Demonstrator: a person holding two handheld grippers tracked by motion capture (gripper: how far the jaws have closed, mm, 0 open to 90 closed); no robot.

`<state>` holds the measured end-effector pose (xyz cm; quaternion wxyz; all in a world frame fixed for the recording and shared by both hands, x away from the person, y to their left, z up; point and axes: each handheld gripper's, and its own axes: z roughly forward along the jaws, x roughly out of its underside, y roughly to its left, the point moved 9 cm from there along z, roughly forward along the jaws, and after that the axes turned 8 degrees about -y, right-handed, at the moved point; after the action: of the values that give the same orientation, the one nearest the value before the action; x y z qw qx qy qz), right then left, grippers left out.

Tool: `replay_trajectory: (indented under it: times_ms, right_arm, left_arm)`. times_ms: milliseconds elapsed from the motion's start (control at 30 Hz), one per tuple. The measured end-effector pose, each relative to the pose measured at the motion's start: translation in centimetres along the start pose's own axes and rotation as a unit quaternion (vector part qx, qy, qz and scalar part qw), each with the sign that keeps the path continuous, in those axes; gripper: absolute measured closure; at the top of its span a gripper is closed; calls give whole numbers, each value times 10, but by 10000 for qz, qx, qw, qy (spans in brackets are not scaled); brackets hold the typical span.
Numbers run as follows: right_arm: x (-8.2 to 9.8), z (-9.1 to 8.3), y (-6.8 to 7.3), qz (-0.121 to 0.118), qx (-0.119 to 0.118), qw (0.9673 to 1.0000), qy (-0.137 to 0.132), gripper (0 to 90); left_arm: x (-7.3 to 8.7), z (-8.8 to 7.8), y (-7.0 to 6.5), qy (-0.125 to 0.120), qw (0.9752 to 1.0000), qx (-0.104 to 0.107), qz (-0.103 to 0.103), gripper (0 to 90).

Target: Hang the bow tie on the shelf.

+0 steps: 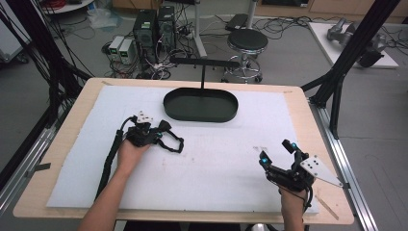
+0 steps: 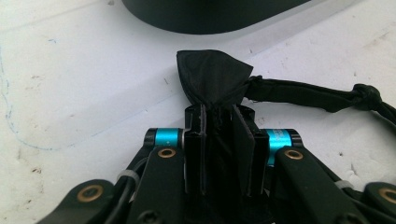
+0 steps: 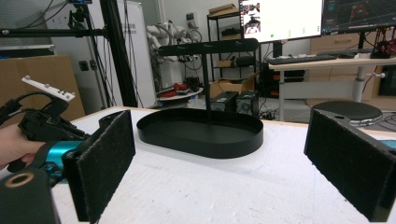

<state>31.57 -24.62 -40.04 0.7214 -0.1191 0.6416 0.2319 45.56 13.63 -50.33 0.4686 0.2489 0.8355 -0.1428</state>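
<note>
- High view: a light wooden table [image 1: 62,144] carries a white foam mat [image 1: 216,159], with a person's two forearms entering from the bottom edge.
- At the mat's far centre sits a black oval metal tray [image 1: 200,105], from which a thin upright post rises to a black horizontal bar [image 1: 204,62].
- Left gripper [image 1: 144,134], held in the person's left hand [image 1: 130,153], rests on the mat near the tray's left front, pointing right.
- Its jaws are pinched on one end of a black fabric strap [image 1: 172,139], which trails to the right across the mat.
- Left gripper view: the strap's folded, fan-shaped end [image 2: 212,81] sticks out beyond the gripper [image 2: 219,135], whose jaws are pressed together on it; a knotted cord [image 2: 317,95] runs off to the right, and the tray's edge [image 2: 210,18] lies just beyond.
- Right gripper [image 1: 279,159] sits at the mat's right front corner, well apart from the strap, jaws spread wide with nothing between them.
- Right gripper view: two padded jaws frame the tray [image 3: 201,128], with the left hand [image 3: 14,142] at the left edge.
</note>
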Motion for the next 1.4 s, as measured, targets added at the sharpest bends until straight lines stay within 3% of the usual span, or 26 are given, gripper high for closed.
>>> replay_trajectory:
  times_ms: [100,167,300,367,467,633,700,867,1033,1233,1400]
  right_arm:
    - [0,0,0,-18,3,10000,-4,78]
    - [1,1,-1,-20,19,10000,-2,78]
    - [1,0,-1,0,12,10000,15,78]
    - [2,0,0,20,1,10000,35,78]
    - [2,1,0,13,-26,10000,24,78]
    - [3,1,1,30,-31,10000,42,78]
    - [4,2,1,34,-45,10000,45,78]
    - [5,2,1,103,-51,9999,31,78]
    - [4,2,1,131,-83,9999,14,78]
    - [3,1,1,155,-121,9998,-40,78]
    - [-1,0,4,176,-235,9995,-118,78]
  left_arm:
    - [-4,-2,-1,-132,9999,-54,75,760]
    - [-11,-5,-2,-365,9992,-121,97,761]
    - [-28,-16,-2,-845,9958,-266,224,760]
    - [-37,-23,-2,-1094,9929,-363,280,761]
    - [-51,-34,-3,-1525,9863,-518,369,760]
    - [-72,-52,-5,-2198,9709,-771,559,760]
    - [-80,-58,-6,-2421,9643,-853,651,760]
    - [-97,-71,-8,-2798,9507,-1042,843,761]
    - [-115,-79,-5,-3060,9396,-1211,939,761]
    - [-138,-83,-4,-3231,9308,-1346,1049,761]
    - [-163,-85,-4,-3434,9216,-1451,1082,761]
